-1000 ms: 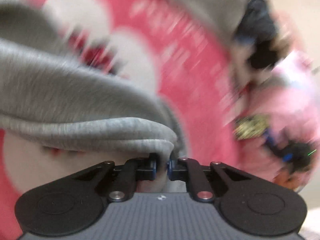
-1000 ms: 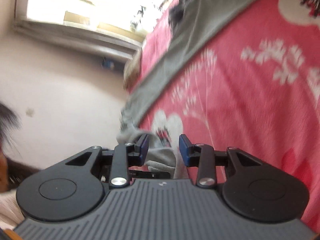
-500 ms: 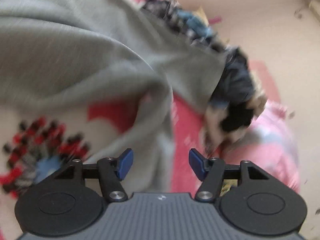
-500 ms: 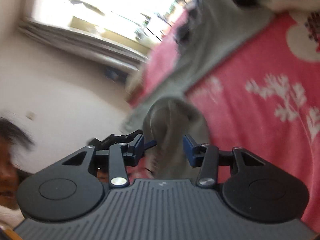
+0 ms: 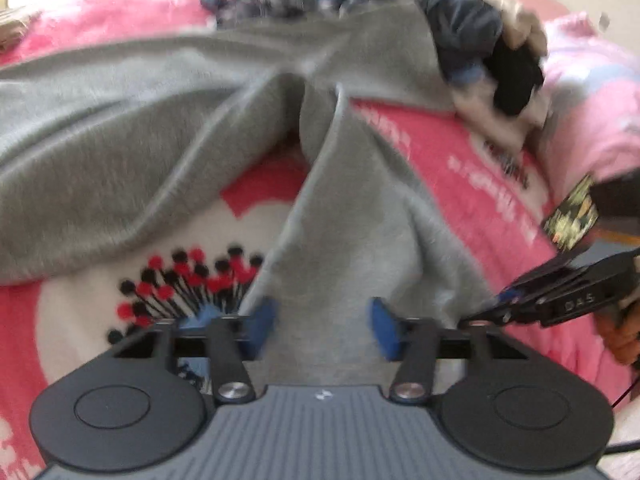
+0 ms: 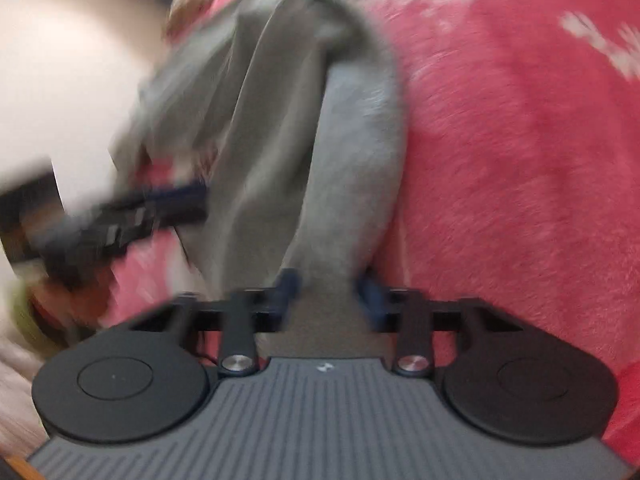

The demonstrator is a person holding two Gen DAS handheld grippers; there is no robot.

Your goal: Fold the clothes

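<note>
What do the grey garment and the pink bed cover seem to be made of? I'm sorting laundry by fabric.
Grey garment: looks like soft cotton-type jersey or fleece, matte and heathered, draping in thick folds. Pink bed cover: looks like plush fleece with a fuzzy nap and printed white flowers. Blur leaves both uncertain.

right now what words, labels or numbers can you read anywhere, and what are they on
"DAS": on the side of the right gripper, blurred, so not certain.
Dark lettering on the red bedspread: too blurred to read.
Nothing else is readable.
</note>
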